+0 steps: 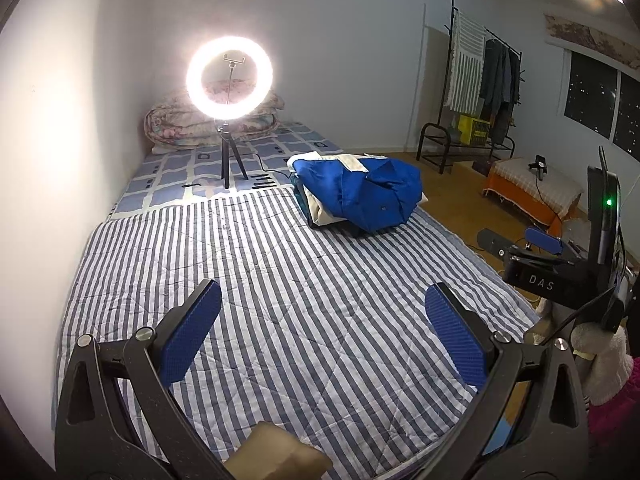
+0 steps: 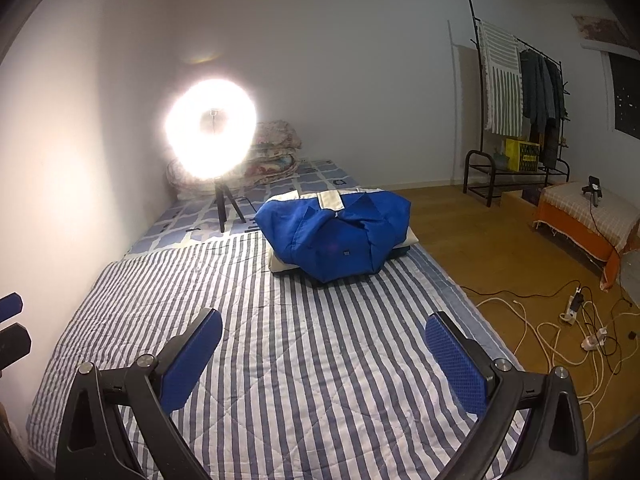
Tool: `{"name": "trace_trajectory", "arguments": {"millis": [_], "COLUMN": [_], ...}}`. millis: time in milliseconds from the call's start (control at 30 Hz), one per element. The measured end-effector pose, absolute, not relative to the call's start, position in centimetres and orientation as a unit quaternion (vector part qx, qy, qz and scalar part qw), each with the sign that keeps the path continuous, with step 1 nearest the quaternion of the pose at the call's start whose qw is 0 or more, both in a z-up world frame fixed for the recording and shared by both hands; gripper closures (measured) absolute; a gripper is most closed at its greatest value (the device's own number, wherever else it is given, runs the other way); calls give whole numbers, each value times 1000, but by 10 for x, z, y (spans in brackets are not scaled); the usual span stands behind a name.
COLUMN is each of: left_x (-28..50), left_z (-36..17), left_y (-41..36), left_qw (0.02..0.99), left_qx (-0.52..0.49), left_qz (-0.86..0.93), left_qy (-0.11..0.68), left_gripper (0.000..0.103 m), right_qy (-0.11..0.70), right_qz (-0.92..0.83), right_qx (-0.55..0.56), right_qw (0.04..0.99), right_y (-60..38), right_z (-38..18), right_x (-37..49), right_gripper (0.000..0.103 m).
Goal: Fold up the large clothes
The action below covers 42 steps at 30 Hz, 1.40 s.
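A blue garment with a white collar band (image 1: 362, 192) lies folded on top of a small stack of folded clothes at the far right of the striped bed cover (image 1: 280, 280). It also shows in the right wrist view (image 2: 336, 232). My left gripper (image 1: 322, 328) is open and empty, held above the near part of the striped cover. My right gripper (image 2: 324, 356) is open and empty, also above the cover, well short of the stack. The right gripper's body shows at the right edge of the left wrist view (image 1: 560, 268).
A lit ring light on a tripod (image 1: 229, 76) stands on the bed behind the cover, a folded quilt (image 1: 180, 128) behind it. The wall runs along the left. Right of the bed are a wooden floor with cables (image 2: 568, 320), a clothes rack (image 2: 516, 112) and a low orange-draped bench (image 2: 592, 220).
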<state>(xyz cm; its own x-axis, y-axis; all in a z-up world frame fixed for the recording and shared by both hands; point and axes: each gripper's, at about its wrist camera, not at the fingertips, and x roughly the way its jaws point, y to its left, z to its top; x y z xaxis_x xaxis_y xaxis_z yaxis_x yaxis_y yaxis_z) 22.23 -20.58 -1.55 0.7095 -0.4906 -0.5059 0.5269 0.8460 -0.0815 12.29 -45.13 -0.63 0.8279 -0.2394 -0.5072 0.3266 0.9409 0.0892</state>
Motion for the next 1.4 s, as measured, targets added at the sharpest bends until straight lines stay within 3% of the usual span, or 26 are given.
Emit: {"name": "trace_trajectory", "arguments": {"millis": [1400], "left_x": [216], "left_z": [-12], "left_y": [-204], "left_qw": [927], "left_qx": [42], "left_qz": [-272], "left_qy": [253], "left_gripper": [0], "right_qy": [263], "right_qz": [-141], "right_qx": [87], "right_qw": [950], "right_y": [-450], "right_z": [-12], "right_x": [126], "right_gripper": [0]}}
